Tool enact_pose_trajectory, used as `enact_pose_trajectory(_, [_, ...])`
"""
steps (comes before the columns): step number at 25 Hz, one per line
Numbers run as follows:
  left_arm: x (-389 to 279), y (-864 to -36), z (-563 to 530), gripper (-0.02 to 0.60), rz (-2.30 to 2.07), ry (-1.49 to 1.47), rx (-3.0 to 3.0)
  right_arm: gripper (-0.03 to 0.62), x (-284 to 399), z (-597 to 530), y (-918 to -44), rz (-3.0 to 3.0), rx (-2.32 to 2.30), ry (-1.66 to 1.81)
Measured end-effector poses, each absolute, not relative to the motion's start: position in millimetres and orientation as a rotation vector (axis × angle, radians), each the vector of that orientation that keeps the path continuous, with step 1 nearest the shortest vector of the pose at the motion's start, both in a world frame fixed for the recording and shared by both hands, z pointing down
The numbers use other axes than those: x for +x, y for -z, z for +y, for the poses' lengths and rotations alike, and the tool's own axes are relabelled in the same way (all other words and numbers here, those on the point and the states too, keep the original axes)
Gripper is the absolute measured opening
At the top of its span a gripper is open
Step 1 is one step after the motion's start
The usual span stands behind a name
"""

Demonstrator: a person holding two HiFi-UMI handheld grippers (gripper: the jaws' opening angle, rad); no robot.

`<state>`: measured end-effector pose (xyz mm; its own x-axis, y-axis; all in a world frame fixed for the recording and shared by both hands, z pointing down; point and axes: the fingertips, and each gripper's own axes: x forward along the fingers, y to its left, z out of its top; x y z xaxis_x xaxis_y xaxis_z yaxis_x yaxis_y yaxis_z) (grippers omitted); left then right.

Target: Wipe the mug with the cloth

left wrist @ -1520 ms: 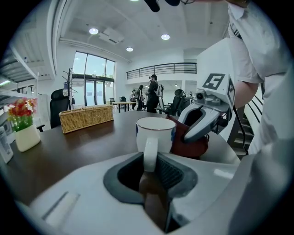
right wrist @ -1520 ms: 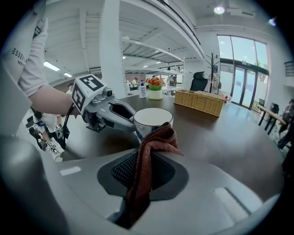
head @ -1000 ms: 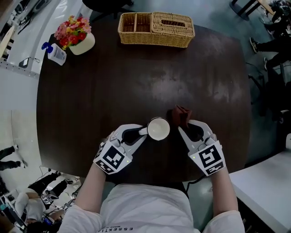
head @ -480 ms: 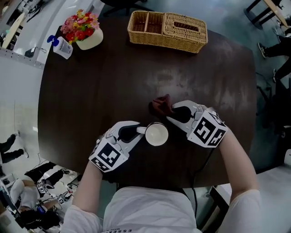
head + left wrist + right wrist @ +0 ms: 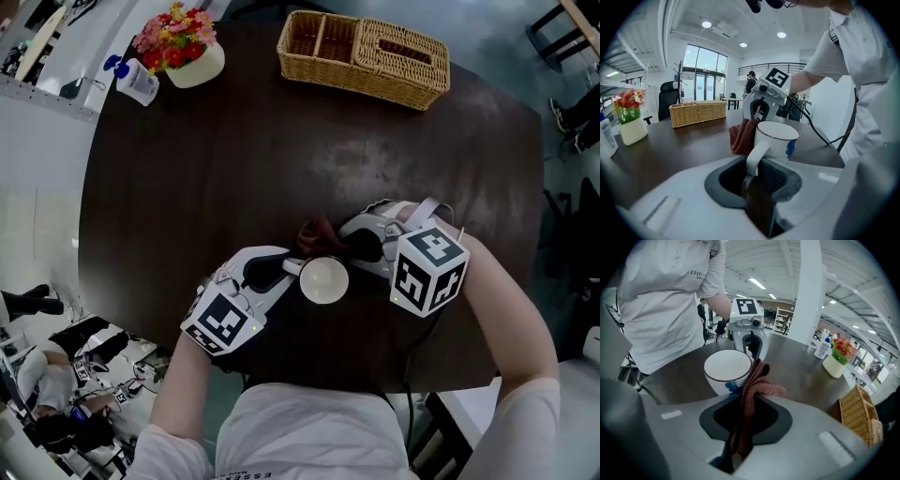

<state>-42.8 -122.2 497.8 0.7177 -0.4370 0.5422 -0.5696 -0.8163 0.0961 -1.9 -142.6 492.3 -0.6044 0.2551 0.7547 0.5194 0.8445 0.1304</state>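
Observation:
A white mug point(image 5: 324, 279) with a dark rim and a blue mark stands upright near the front of the dark table point(image 5: 234, 159). My left gripper point(image 5: 286, 269) is shut on the mug's handle point(image 5: 755, 157). My right gripper point(image 5: 349, 244) is shut on a reddish-brown cloth point(image 5: 754, 390). The cloth point(image 5: 317, 236) presses against the far side of the mug point(image 5: 726, 369), just behind it in the head view. In the left gripper view the cloth point(image 5: 742, 135) hangs beside the mug point(image 5: 777, 138), with the right gripper point(image 5: 757, 112) behind it.
A wicker basket point(image 5: 364, 58) with compartments stands at the far edge of the table. A white pot of flowers point(image 5: 183, 49) and a small bottle point(image 5: 136, 82) sit at the far left. A cable point(image 5: 811, 123) trails from the right gripper.
The right gripper has swung from the mug's right side round to behind it, carrying the cloth leftward against the mug. The left gripper and mug have stayed nearly still.

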Motion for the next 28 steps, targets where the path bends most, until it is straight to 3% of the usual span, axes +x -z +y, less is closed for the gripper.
enact_pose_trajectory(7, [-46.2, -498.2, -125.2, 0.074, -0.896, -0.721, 2.611, 0.078, 13.7, -139.1, -499.1, -2.257, -0.501, 0.365])
enact_pose_trajectory(13, [-48.5, -500.0, -123.3, 0.074, -0.932, -0.735, 2.591, 0.08, 25.1, -132.0, -499.1, -2.364, -0.258, 0.039])
enact_pose_trajectory(28, [-47.7, -500.7, -109.9, 0.074, -0.975, -0.693, 2.542, 0.08, 53.8, -84.0, -483.0, -2.458, 0.163, -0.117])
